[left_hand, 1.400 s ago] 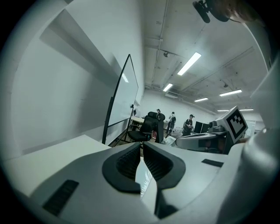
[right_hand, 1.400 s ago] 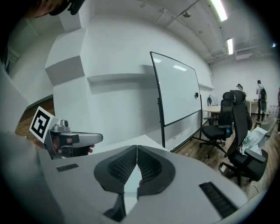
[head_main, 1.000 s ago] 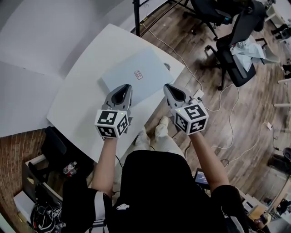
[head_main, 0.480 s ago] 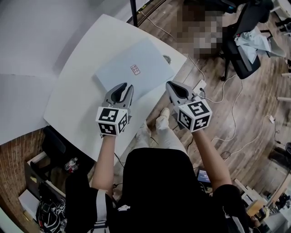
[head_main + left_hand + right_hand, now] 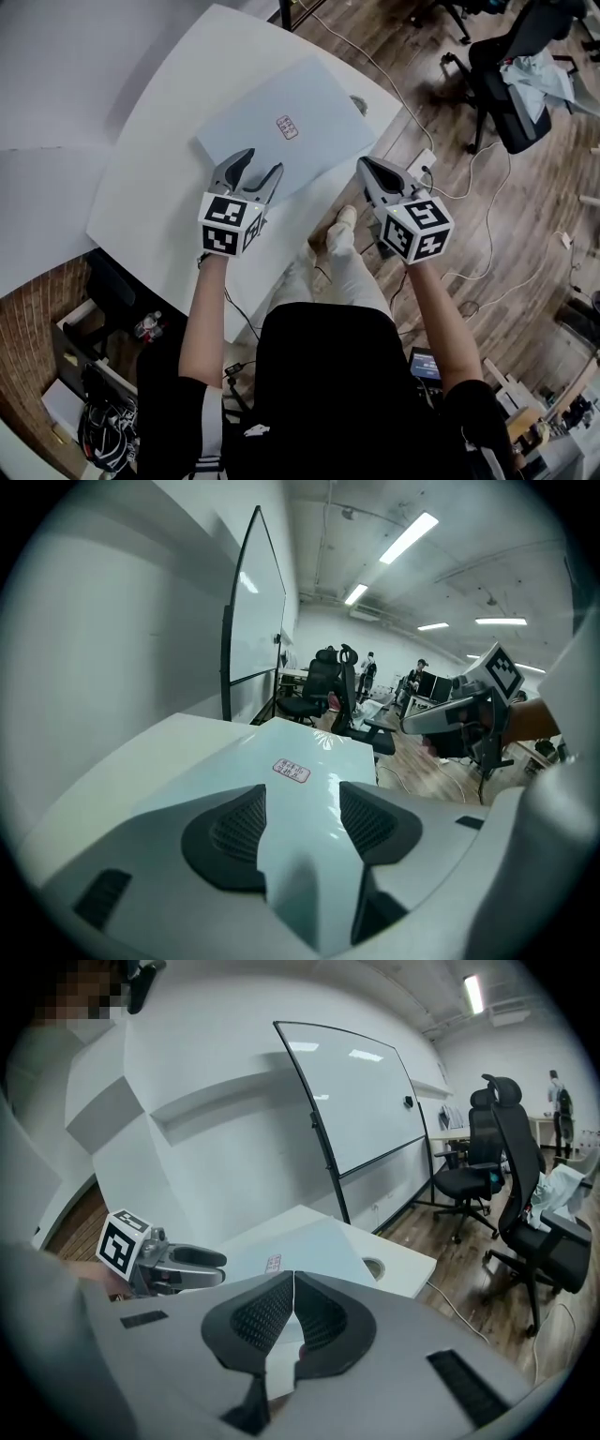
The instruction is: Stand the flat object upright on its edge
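Note:
The flat object point(image 5: 291, 131) is a pale grey-blue slab with a small red label, lying flat on the white table point(image 5: 159, 187). My left gripper point(image 5: 261, 163) hovers over the slab's near edge. Its jaws are opening and nothing is pinched between them. In the left gripper view, the slab point(image 5: 300, 761) shows through the gap of the left gripper point(image 5: 302, 794). My right gripper point(image 5: 364, 161) is shut and empty, held past the table's right edge beside the slab's near right corner. The right gripper view shows the slab point(image 5: 319, 1241) beyond the shut right gripper point(image 5: 292, 1279).
A round cable hole point(image 5: 359, 103) sits in the table by the slab's right corner. A power strip point(image 5: 419, 161) and cables point(image 5: 450, 178) lie on the wood floor to the right. Office chairs point(image 5: 525, 84) stand farther right. A whiteboard point(image 5: 253, 621) stands behind the table.
The left gripper's jaws have gone from shut to spread apart. Both grippers have edged forward toward the slab. The right gripper stays shut.

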`<state>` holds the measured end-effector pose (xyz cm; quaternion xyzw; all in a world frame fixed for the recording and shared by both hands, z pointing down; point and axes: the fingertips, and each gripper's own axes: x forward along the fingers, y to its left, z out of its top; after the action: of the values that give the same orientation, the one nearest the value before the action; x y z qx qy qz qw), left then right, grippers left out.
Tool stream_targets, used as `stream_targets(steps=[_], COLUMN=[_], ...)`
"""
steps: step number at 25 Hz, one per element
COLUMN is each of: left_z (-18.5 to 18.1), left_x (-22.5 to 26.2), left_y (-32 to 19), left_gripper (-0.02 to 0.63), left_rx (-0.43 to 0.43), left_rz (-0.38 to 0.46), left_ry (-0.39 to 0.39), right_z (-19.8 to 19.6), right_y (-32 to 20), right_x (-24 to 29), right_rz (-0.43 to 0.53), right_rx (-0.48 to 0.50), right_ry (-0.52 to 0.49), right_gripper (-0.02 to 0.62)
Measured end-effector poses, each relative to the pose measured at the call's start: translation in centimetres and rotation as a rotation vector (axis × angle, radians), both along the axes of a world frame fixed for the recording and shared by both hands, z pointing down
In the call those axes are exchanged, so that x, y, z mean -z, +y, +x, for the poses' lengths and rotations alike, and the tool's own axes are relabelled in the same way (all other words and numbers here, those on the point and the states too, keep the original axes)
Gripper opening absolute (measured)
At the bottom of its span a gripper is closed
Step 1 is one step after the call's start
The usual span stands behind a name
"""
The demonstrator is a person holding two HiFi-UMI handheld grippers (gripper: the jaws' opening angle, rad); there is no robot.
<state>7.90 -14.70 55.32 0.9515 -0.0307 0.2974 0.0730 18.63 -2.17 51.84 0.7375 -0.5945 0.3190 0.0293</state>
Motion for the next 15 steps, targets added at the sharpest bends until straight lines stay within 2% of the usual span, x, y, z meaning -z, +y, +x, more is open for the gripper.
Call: stream_targets(steps=[3,5,8,15], left_z=[0.1,0.2,0.3,0.0], left_x=[-0.9,-1.2,-1.9,-4.1], left_y=[-0.5,-1.1,-1.7,-1.6], left_gripper=[0.264,0.295,0.312,0.322], left_rx=[-0.007,-0.008,-0.034,-0.084], left_rz=[-0.002,0.027,0.082,0.115], left_ry=[-0.023,-0.040,-0.069,-0.145], right_z=[-0.1,-0.3,-0.7,-1.1], right_y=[0.3,0.5,1.0,2.0], right_x=[-1.1,-1.9,-3.1,-4.8], right_rz=[-0.015,-0.024,-0.038,-0.039], right_rx=[-0.007,-0.012,-0.014,-0.032], right_ry=[-0.016,-0.029,-0.053,-0.110], right_gripper=[0.041,0.041,0.041,0.041])
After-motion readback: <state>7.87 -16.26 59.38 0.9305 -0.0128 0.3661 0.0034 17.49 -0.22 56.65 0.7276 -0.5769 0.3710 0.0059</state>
